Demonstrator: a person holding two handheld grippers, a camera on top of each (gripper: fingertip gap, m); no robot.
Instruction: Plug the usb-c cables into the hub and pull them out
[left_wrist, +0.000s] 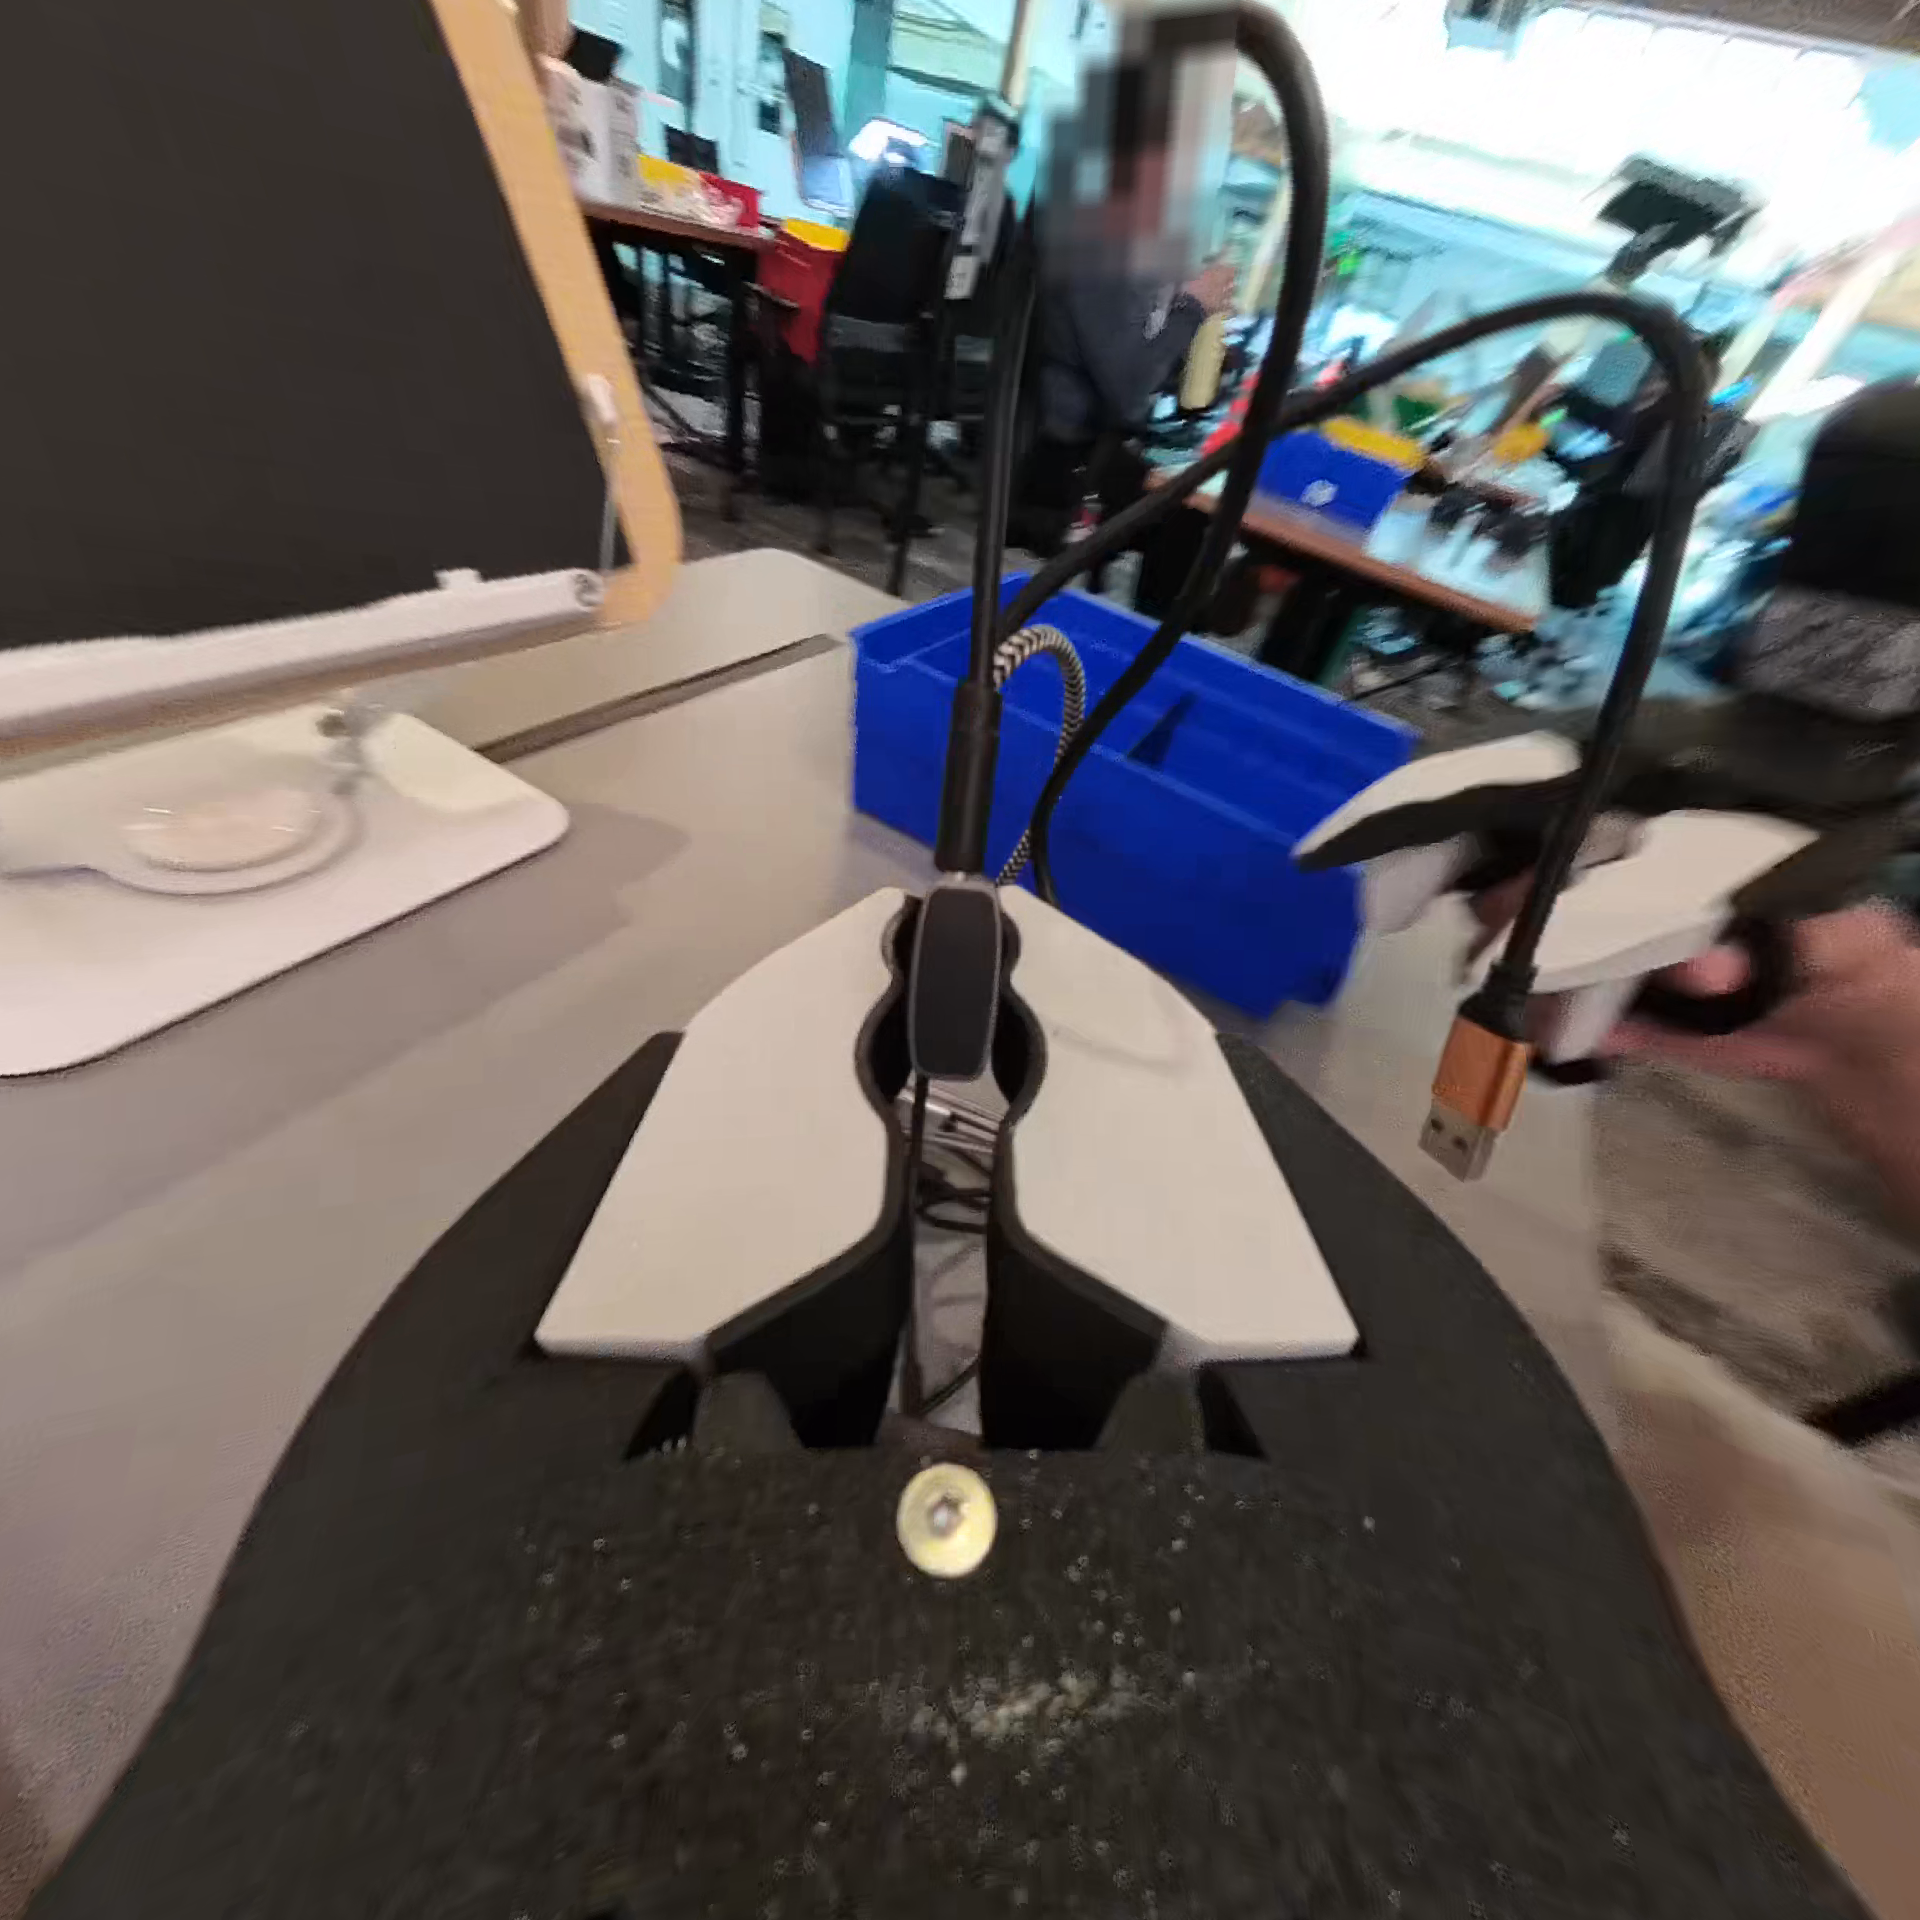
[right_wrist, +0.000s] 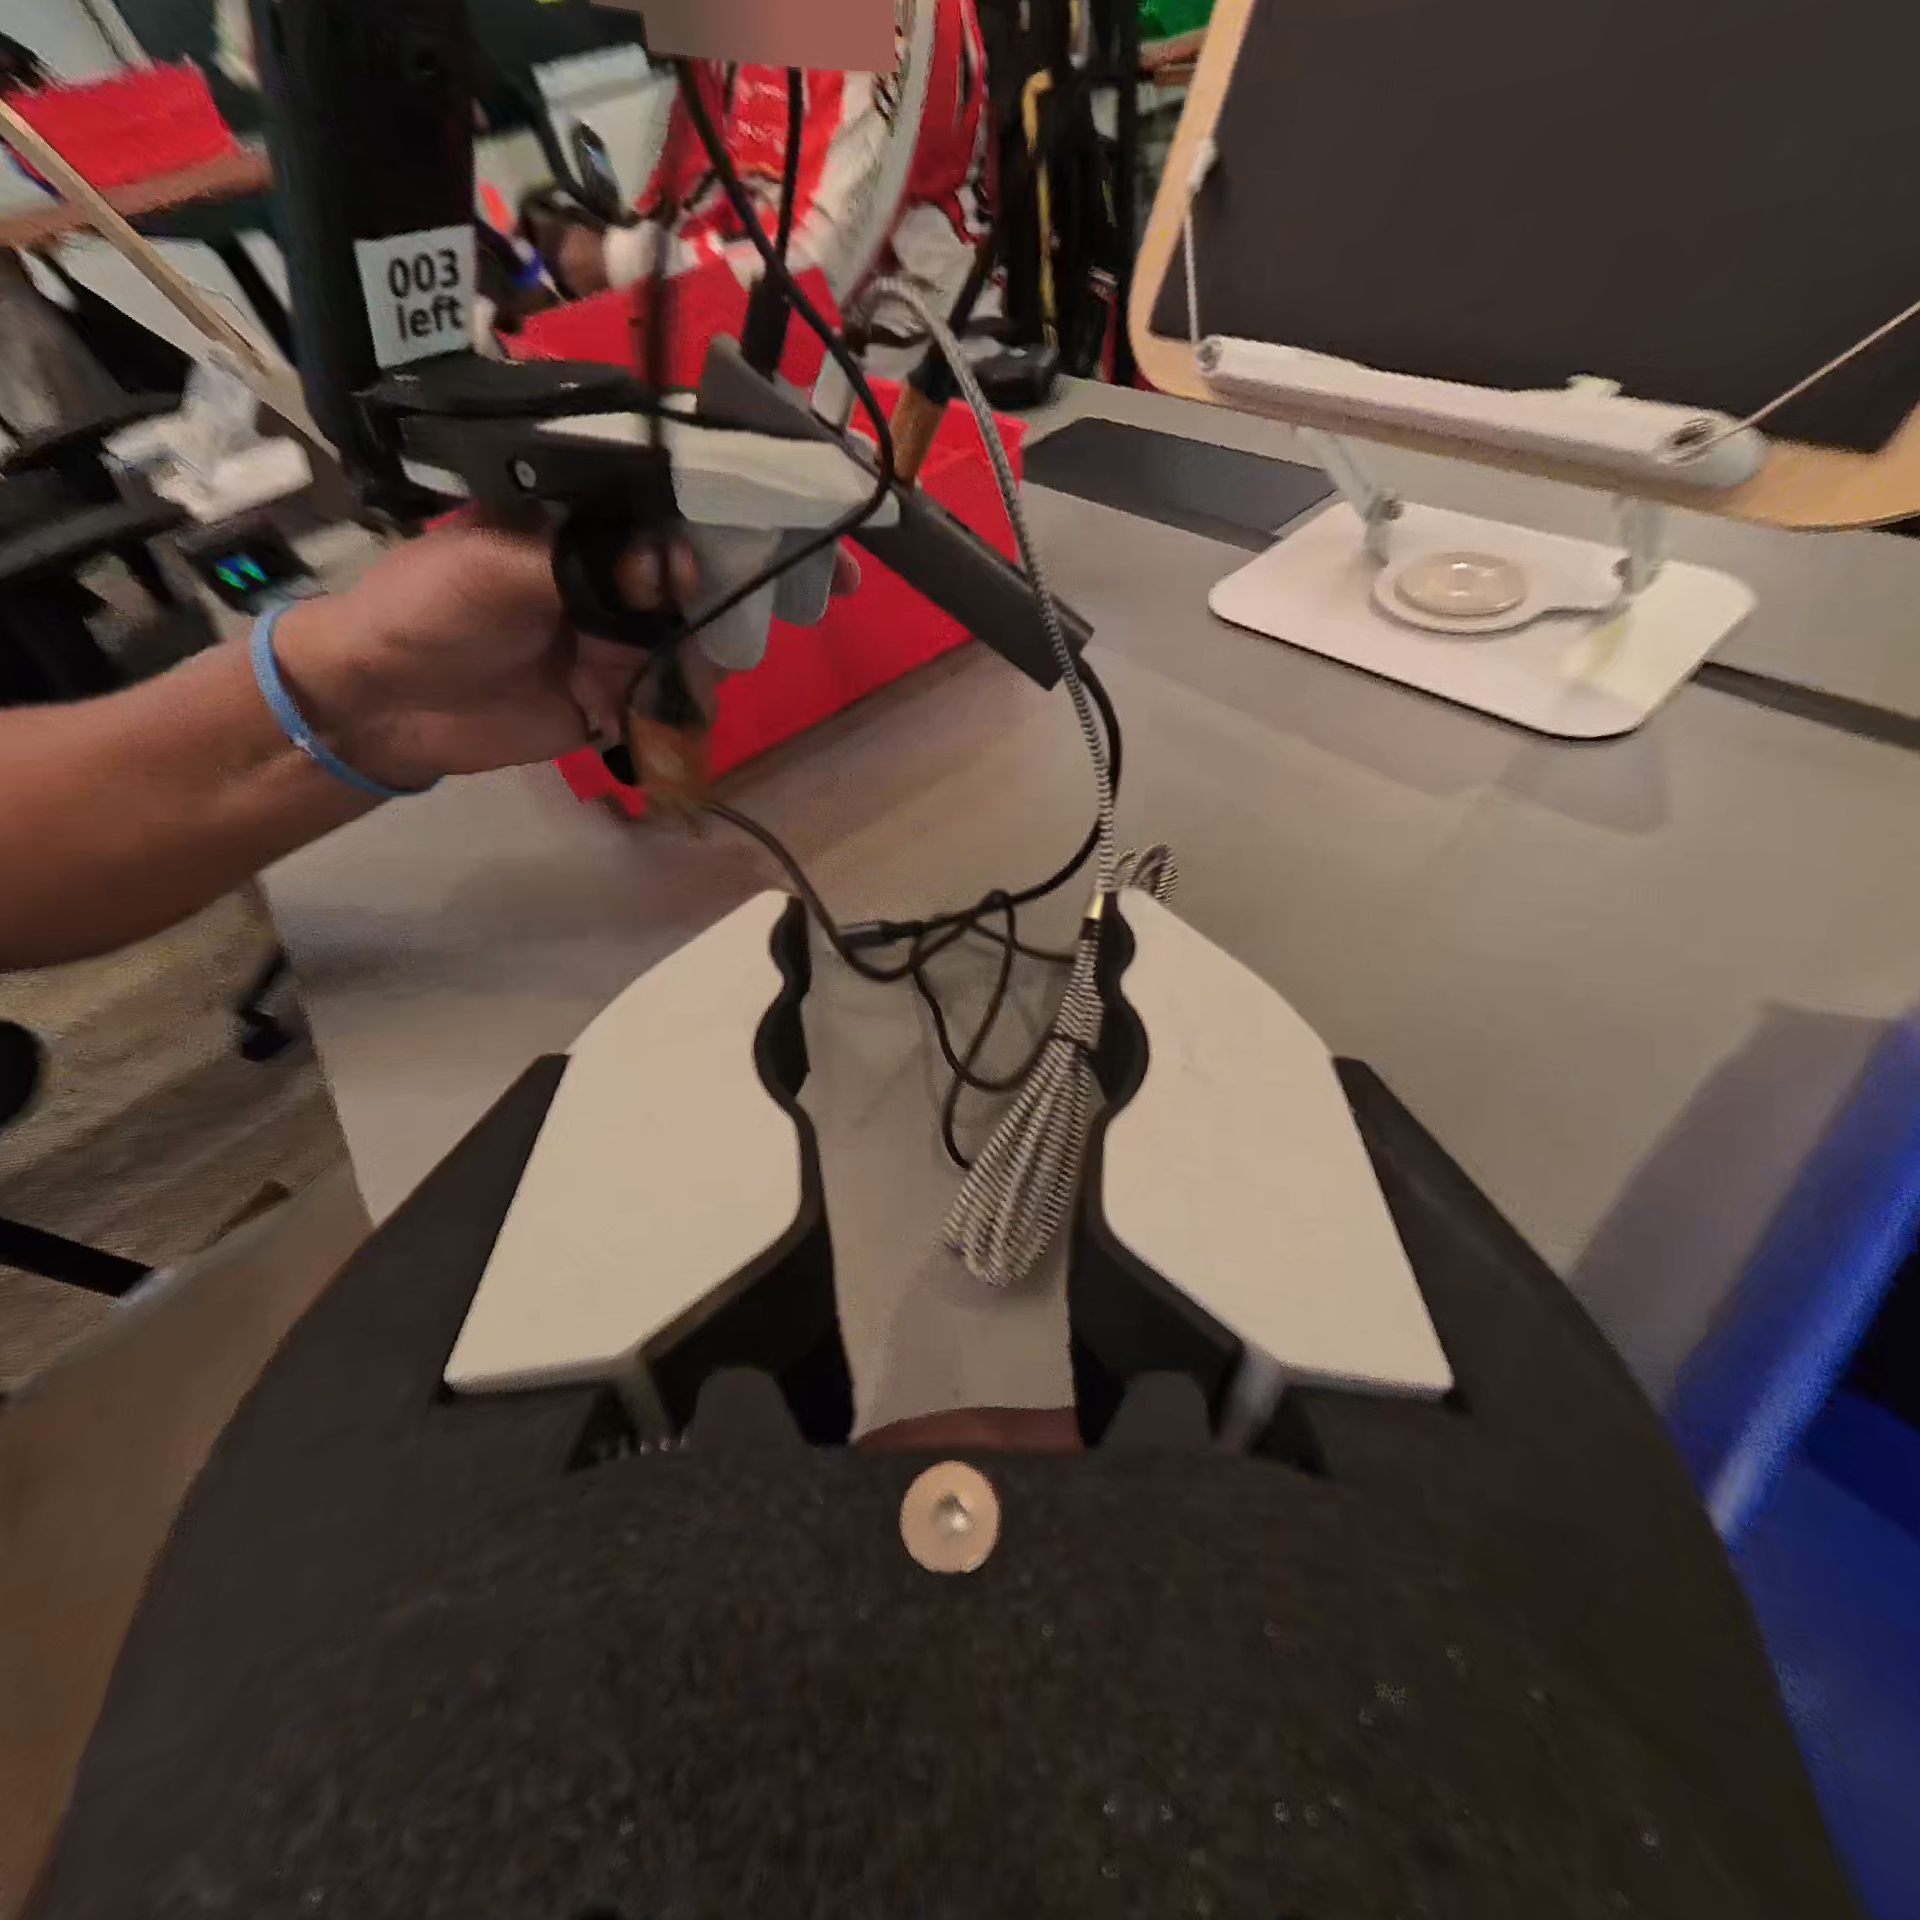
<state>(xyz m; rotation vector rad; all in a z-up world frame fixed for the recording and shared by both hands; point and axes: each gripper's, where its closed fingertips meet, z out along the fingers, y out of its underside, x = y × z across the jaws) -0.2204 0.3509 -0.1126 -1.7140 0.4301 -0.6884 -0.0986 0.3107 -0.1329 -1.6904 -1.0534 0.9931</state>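
Left hand-held gripper (left_wrist: 956, 997) raised off the grey worktop (left_wrist: 260, 1143), white fingers clenched on the slim dark grey rectangular hub (left_wrist: 954, 982), hub tilted in the right wrist view. Right hand-held gripper (right_wrist: 951, 987) spread wide, grasping nothing, low over the worktop. Black cables (left_wrist: 1288, 270) arc up from the hub; one dangles an orange-sleeved USB plug (left_wrist: 1475, 1091) in the air. Black-and-white braided cable (right_wrist: 1029, 1132) hangs between the right fingers. Blue plastic bin (left_wrist: 1143, 810) just behind the hub; white tablet stand (right_wrist: 1475, 623) off to the side.
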